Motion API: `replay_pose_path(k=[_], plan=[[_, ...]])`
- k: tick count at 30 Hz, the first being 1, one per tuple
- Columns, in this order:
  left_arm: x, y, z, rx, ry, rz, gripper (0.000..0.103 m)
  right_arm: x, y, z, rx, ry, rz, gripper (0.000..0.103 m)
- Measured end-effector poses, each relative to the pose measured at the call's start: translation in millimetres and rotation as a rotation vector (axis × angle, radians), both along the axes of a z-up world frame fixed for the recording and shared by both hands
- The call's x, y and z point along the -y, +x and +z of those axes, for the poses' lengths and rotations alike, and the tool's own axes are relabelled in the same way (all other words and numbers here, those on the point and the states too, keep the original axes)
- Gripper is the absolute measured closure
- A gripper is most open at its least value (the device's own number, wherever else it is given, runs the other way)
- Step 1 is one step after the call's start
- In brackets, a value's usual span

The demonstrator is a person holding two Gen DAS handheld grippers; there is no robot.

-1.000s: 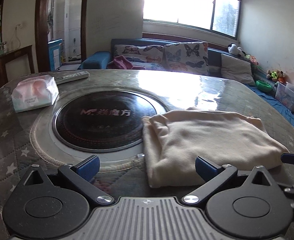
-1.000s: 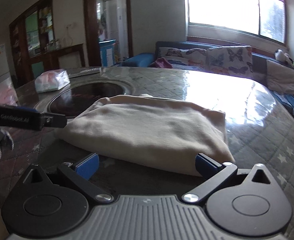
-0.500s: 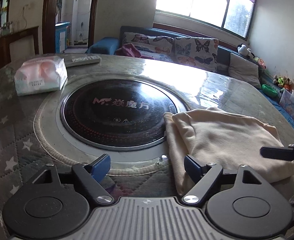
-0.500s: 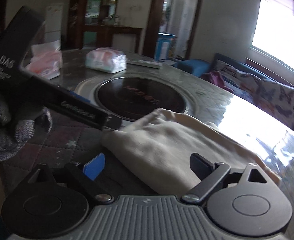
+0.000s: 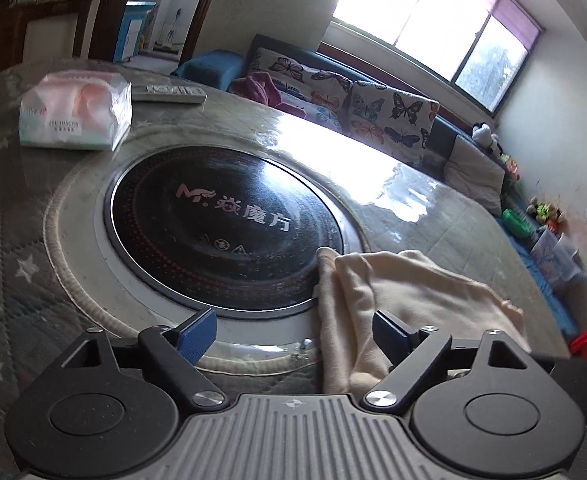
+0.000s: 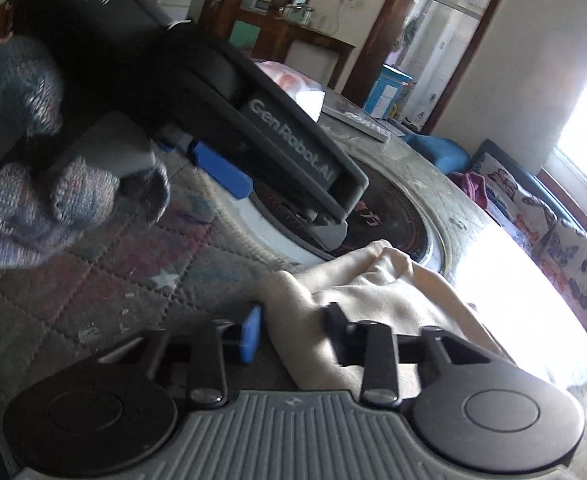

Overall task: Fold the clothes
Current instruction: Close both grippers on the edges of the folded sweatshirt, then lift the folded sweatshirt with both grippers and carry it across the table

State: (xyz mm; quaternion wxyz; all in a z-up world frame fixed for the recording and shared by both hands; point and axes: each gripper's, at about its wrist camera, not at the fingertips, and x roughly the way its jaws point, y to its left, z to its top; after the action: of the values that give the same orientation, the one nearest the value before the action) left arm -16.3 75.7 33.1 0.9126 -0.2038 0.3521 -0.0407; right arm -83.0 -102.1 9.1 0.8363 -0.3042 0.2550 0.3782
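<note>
A pack of tissues sits near the far left edge of the bench, with a remote control just behind it. In my right wrist view the left hand-held gripper and the knitted glove holding it fill the upper left, blocking much of the bench on that side.

The bench is round, covered with a quilted star-patterned cloth under a glossy sheet, and a black induction hob is set in its middle. Beyond the far edge runs a sofa with butterfly cushions, a bright window above it, and a dark wooden cabinet by a doorway on the left.

The cream garment lies folded on the near right part of the bench — its left edge just overlaps the hob's rim, and the layers there look bunched and creased.

My left hand-held gripper has its jaws spread wide, the right finger over the garment's near edge and the left over the hob's surround; nothing is gripped. My right hand-held gripper is narrowed around the garment's near corner, cloth lying between the fingers — the frame is motion-blurred, so I cannot tell whether it is actually clamped.
</note>
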Motion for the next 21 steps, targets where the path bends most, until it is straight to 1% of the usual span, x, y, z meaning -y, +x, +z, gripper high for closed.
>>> replay_pose_path(k=[1, 4, 8, 11, 12, 13, 14, 15, 16, 17, 18, 20, 21], plan=[[0.2, 1.5, -0.5, -0.007, -0.026, 0.001, 0.014, 3.7, 3.4, 3.2, -0.017, 0.024, -0.012, 0.085], [2.0, 7.8, -2.6, -0.037, -0.105, 0.001, 0.013, 18.5, 14.0, 16.6, -0.087, 0.13, -0.048, 0.091], [4.8, 20.6, -6.2, -0.092, -0.236, 0.003, 0.013, 35.4, 22.8, 34.4, -0.151, 0.243, -0.079, 0.094], [7.9, 29.7, -11.1, -0.135, -0.326, 0.002, 0.014, 44.1, 22.7, 40.6, -0.162, 0.282, -0.079, 0.094], [9.2, 32.3, -12.6, -0.141, -0.348, -0.001, 0.014, 47.7, 22.4, 42.9, -0.167, 0.297, -0.079, 0.095], [10.4, 34.5, -13.4, -0.144, -0.359, -0.006, 0.017, 51.2, 22.1, 45.2, -0.171, 0.311, -0.078, 0.096], [11.4, 36.4, -14.3, -0.148, -0.371, -0.01, 0.022, 53.1, 20.9, 46.1, -0.179, 0.319, -0.07, 0.096], [12.2, 37.8, -15.6, -0.153, -0.382, -0.014, 0.025, 55.3, 19.7, 46.4, -0.184, 0.33, -0.057, 0.099], [12.7, 38.9, -16.7, -0.158, -0.391, -0.016, 0.032, 57.4, 18.5, 46.8, -0.19, 0.342, -0.044, 0.101], [12.7, 39.5, -18.1, -0.165, -0.397, -0.018, 0.044, 57.9, 17.3, 47.1, -0.191, 0.348, -0.036, 0.101], [12.7, 40.1, -20.5, -0.175, -0.404, -0.021, 0.051, 60.2, 14.7, 47.6, -0.192, 0.353, -0.017, 0.101], [10.9, 39.4, -24.3, -0.182, -0.394, -0.009, 0.075, 61.1, 14.1, 45.2, -0.205, 0.341, -0.028, 0.101], [9.2, 38.7, -25.9, -0.183, -0.39, -0.001, 0.078, 63.9, 13.3, 43.8, -0.202, 0.344, -0.032, 0.1]])
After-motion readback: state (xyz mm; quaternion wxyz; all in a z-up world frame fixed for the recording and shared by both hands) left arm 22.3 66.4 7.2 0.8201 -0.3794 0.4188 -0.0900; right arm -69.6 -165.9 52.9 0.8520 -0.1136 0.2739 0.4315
